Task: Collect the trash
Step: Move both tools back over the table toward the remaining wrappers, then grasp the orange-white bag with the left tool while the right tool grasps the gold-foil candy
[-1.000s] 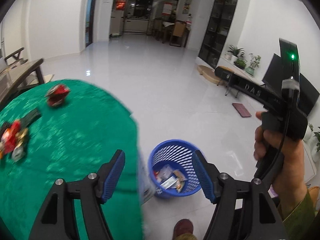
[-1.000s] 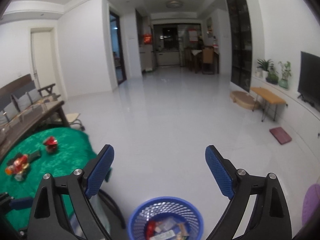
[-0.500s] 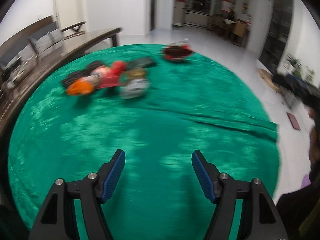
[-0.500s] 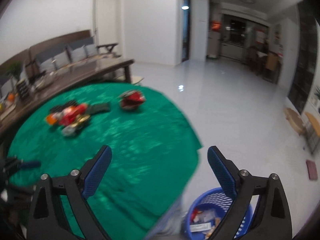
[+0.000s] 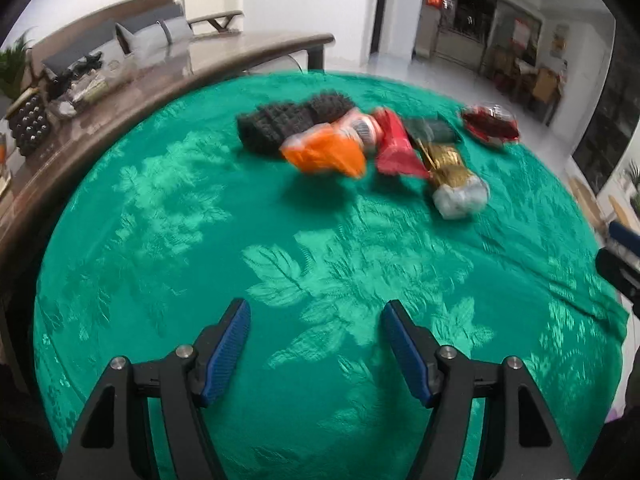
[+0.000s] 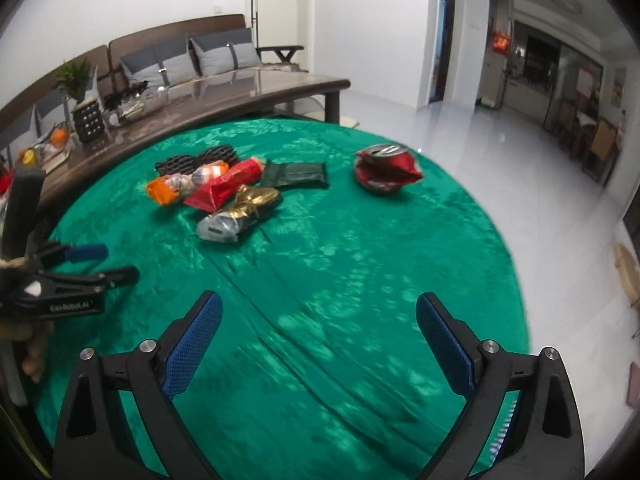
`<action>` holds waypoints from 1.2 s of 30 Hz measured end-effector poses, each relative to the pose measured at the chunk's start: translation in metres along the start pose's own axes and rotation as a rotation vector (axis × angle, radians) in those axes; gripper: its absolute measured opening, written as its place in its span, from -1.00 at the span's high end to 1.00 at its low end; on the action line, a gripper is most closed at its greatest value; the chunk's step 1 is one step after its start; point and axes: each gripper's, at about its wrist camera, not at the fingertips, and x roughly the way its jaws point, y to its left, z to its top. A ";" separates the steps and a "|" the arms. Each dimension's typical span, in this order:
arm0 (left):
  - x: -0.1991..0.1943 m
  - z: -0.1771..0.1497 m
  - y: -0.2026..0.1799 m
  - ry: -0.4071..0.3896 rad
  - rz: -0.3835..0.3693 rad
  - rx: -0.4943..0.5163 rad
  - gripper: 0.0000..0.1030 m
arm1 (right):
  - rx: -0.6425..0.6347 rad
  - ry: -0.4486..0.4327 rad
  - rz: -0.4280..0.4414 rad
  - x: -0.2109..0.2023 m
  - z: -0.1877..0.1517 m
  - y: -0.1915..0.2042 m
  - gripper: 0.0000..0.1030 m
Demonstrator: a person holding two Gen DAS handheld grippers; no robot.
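- Left wrist view: the left gripper [image 5: 316, 344] hangs over the near part of a round table under a green cloth [image 5: 200, 280], its blue-padded jaws spread wide with nothing between them.
- Right wrist view: the right gripper [image 6: 318, 344] is likewise wide open and empty, above the near half of the cloth [image 6: 360, 280].
- Trash lies in a heap on the far side of the cloth, well apart from both grippers: black foam netting [image 6: 196, 160] farthest left, an orange wrapper [image 6: 164, 192] just beside it, a red packet [image 6: 224, 188] touching the wrapper, a gold wrapper [image 6: 256, 202] with a grey plastic piece [image 6: 218, 228] at its near end, and a dark green pouch [image 6: 296, 174] behind them.
- Off to the right of the heap, apart from it, sits a crushed red can [image 6: 386, 168].
- Between the grippers and the heap there is only bare cloth, with a fold line running across it.
- From the right wrist, the left gripper shows at the left edge over the cloth's rim, a hand [image 6: 32, 344] on its handle.
- Behind the round table stands a long brown table [image 6: 200, 96] carrying a small potted plant [image 6: 80, 92], fruit [image 6: 60, 136] and clutter; a sofa with grey cushions [image 6: 224, 54] lines the wall beyond.
- To the right, glossy white floor [image 6: 500, 168] runs toward a dim kitchen area.
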 end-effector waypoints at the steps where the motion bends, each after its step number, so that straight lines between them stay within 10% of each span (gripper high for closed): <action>1: 0.001 -0.001 0.001 -0.002 0.011 -0.002 -0.38 | 0.012 0.007 0.011 0.002 0.002 0.003 -0.90; 12: 0.001 -0.002 -0.003 0.000 0.047 0.007 -0.60 | -0.005 0.165 0.179 0.094 0.058 0.053 -0.65; 16: 0.003 0.000 -0.005 0.005 0.049 0.008 -0.69 | -0.016 0.213 0.133 0.110 0.051 0.057 0.21; 25: 0.003 0.004 0.000 0.007 0.008 0.001 -0.70 | -0.015 0.224 0.122 0.062 0.026 0.023 0.23; 36: 0.028 0.083 0.005 -0.067 -0.082 0.151 -0.69 | -0.049 0.229 0.081 0.027 -0.006 -0.005 0.23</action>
